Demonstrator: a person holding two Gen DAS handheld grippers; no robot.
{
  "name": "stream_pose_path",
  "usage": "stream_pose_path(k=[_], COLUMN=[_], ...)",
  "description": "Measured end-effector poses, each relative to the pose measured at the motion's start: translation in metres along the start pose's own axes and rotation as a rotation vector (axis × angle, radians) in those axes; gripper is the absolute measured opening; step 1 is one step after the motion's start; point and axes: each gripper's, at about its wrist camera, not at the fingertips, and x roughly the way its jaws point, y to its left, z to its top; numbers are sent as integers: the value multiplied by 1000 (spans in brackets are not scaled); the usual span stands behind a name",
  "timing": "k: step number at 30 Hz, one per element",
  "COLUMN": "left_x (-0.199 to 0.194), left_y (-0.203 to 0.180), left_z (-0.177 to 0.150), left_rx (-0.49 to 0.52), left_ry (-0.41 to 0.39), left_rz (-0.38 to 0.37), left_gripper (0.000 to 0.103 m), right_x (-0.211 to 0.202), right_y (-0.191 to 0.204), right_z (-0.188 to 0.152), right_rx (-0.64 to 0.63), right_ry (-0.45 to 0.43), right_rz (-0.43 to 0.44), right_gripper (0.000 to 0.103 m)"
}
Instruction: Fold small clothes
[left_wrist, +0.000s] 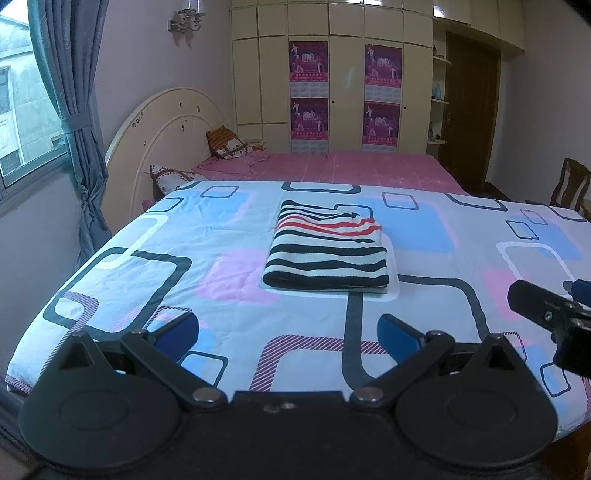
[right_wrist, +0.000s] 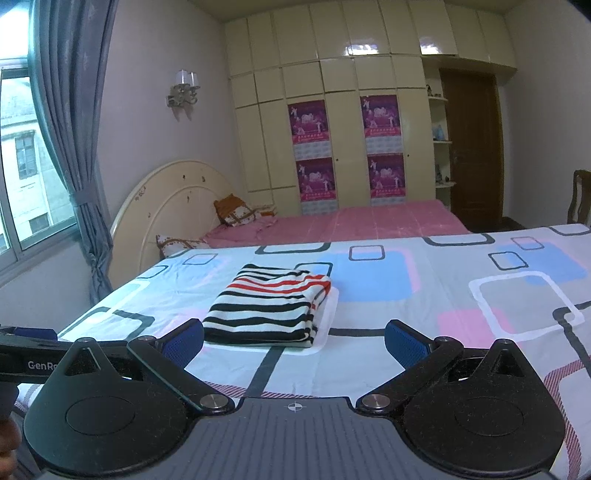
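A small garment with black, white and red stripes (left_wrist: 327, 249) lies folded into a neat rectangle on the patterned sheet (left_wrist: 184, 236); it also shows in the right wrist view (right_wrist: 269, 308). My left gripper (left_wrist: 288, 334) is open and empty, held back from the garment near the sheet's front edge. My right gripper (right_wrist: 293, 341) is open and empty, just in front of the garment's near edge and not touching it. Part of the right gripper shows at the right edge of the left wrist view (left_wrist: 554, 317).
The work surface is covered by a light blue sheet with pink and blue squares (right_wrist: 480, 295). Behind it is a pink bed (left_wrist: 351, 166) with pillows (left_wrist: 229, 144) and a cream headboard (left_wrist: 162, 129). Wardrobe (right_wrist: 332, 129), curtain (left_wrist: 74, 110), chair (left_wrist: 570, 184) stand around.
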Motion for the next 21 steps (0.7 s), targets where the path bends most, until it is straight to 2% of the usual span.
stream_pose_path(k=[21], left_x=[7], left_y=[-5], left_z=[3], left_rx=[3], left_ry=[22], left_rz=[-5], left_gripper=[103], right_x=[8], right_y=[-5], right_z=[0], right_rx=[1], right_ry=[17], right_rz=[4], right_gripper=[103])
